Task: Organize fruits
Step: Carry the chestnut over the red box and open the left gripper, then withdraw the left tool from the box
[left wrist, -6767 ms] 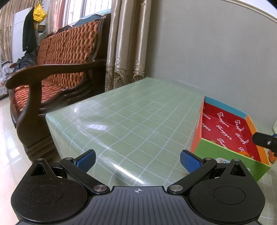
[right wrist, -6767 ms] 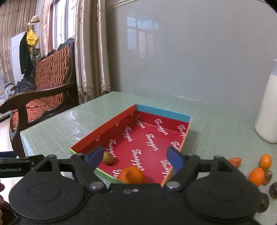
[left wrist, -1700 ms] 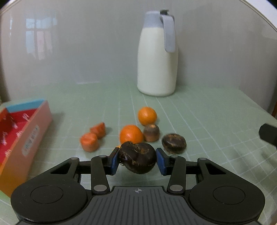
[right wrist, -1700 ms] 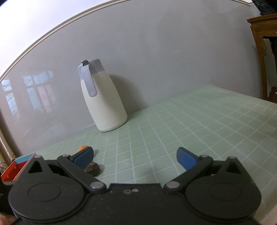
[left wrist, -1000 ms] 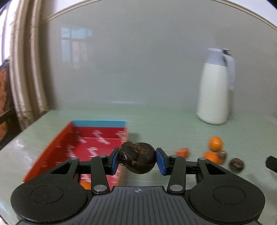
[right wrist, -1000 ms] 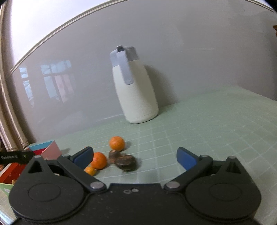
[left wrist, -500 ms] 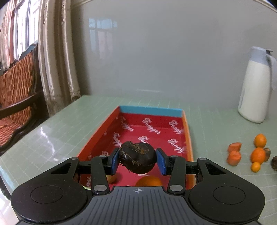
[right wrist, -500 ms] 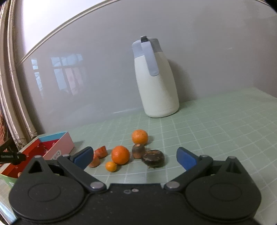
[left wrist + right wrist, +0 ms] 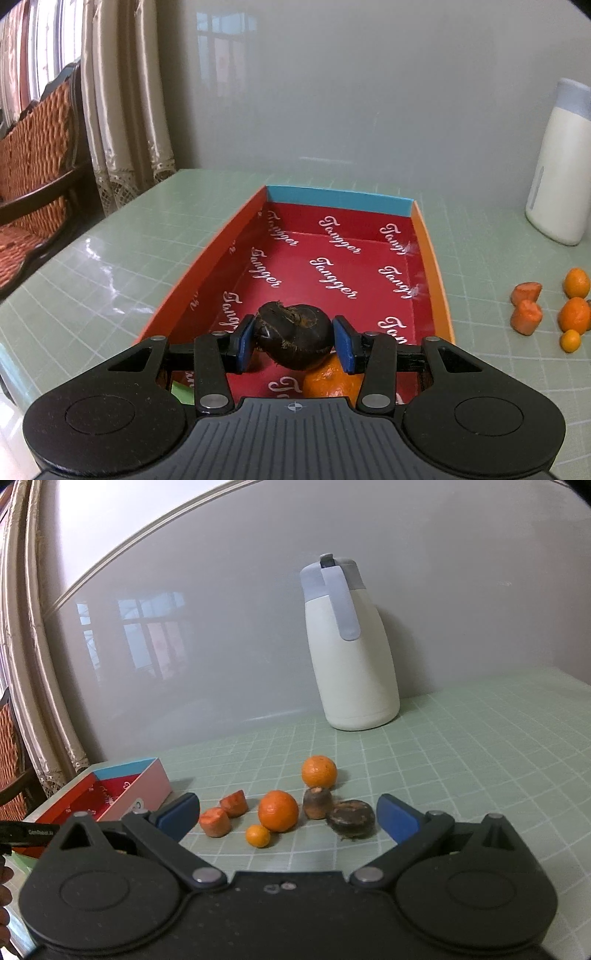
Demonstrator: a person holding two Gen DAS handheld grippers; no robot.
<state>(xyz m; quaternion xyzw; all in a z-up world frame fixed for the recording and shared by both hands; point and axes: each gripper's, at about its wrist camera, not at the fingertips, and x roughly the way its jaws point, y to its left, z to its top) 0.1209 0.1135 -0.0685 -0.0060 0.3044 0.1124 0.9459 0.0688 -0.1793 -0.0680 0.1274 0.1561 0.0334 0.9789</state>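
Pinching a dark brown, rough-skinned fruit (image 9: 293, 336) between its 2 blue pads, the left hand-held gripper (image 9: 294, 341) is positioned above the near end of the red-lined box (image 9: 430, 258). The fruit is clear of the box floor and sits directly over an orange (image 9: 328, 380) lying inside the box at the near end. The box interior is printed with repeated white lettering; its far wall is blue and its right rim orange. It rests on the green grid-patterned desk (image 9: 129, 258).

The right hand-held gripper (image 9: 288, 818) is spread wide with nothing between its pads. Beyond it, loose items lie grouped on the desk, right of the box: 2 carrot pieces (image 9: 223, 814), touching or nearly so; 1 small orange (image 9: 258, 836) nearest; 1 medium orange (image 9: 277, 810); 1 further orange (image 9: 319, 771) at the far side; a brown stub-shaped piece (image 9: 317, 803); and a dark round fruit (image 9: 351, 818) at the right end. A white jug with grey lid and handle (image 9: 351, 646) stands at the far side against the wall. A curtain (image 9: 122, 103) and wooden chair (image 9: 33, 166) stand left of the desk.
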